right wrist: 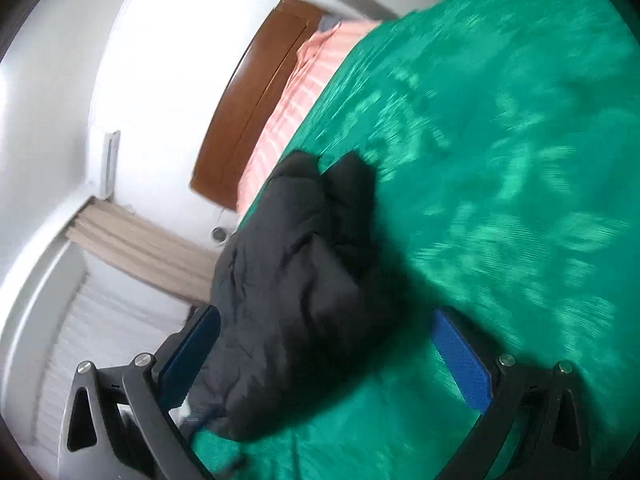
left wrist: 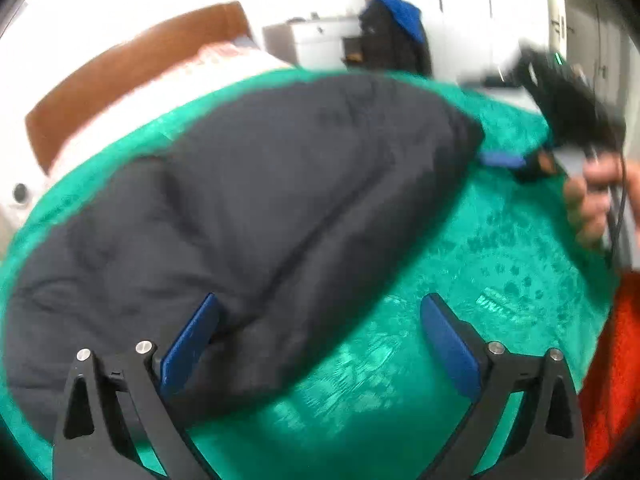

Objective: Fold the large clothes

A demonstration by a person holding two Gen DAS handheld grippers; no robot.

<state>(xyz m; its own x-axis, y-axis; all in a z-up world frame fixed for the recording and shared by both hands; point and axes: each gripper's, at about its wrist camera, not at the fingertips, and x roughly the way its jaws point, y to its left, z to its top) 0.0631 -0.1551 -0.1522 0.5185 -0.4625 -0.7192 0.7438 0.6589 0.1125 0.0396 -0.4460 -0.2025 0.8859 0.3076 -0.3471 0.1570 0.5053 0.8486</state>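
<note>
On green cover point(left wrist: 500, 248) | dark garment point(left wrist: 248, 200) beside spread left gripper point(left wrist: 320, 312) fingers point(left wrist: 192, 344)

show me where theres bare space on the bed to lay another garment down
Bare green bedspread lies between the dark jacket and the right gripper, and again toward the near edge. The jacket's side up to the striped pillow is crowded.
</note>
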